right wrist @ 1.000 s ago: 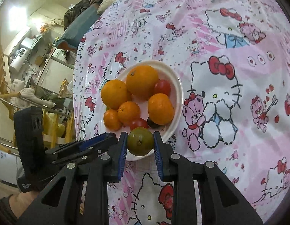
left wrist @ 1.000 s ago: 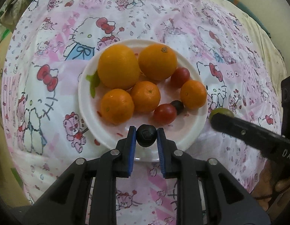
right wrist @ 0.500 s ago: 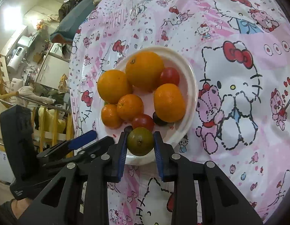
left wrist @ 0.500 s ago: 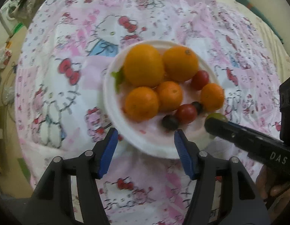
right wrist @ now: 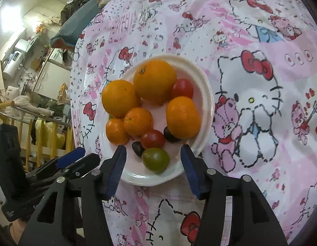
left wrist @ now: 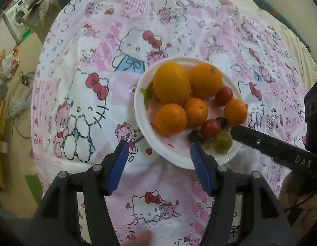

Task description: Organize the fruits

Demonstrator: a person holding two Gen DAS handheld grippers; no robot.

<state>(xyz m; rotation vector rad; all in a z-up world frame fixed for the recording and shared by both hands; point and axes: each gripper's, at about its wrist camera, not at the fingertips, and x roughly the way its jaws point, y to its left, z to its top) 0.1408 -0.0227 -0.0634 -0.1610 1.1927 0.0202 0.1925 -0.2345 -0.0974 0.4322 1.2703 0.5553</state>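
Right wrist view: your right gripper (right wrist: 151, 157) stands spread, with the green tomato (right wrist: 155, 160) lying free between its fingers at 6 o'clock on the plate (right wrist: 207, 102).
Left gripper (left wrist: 159, 153): spread, holding nothing.
Handling: the tomato is light, smooth, soft-skinned and prone to roll; pinch gently across its middle.
Change: half a second ago you pinched it; now it rests beside the dark grape (right wrist: 138, 148).

We see a white plate (right wrist: 207, 102) holding the fruits: two oranges (right wrist: 155, 81) at its far side, three mandarins (right wrist: 138, 121) mid-plate, two red tomatoes (right wrist: 152, 139), and what look like two dark grapes (right wrist: 138, 148). A green tomato (right wrist: 155, 160) sits by the near rim, touching one grape.
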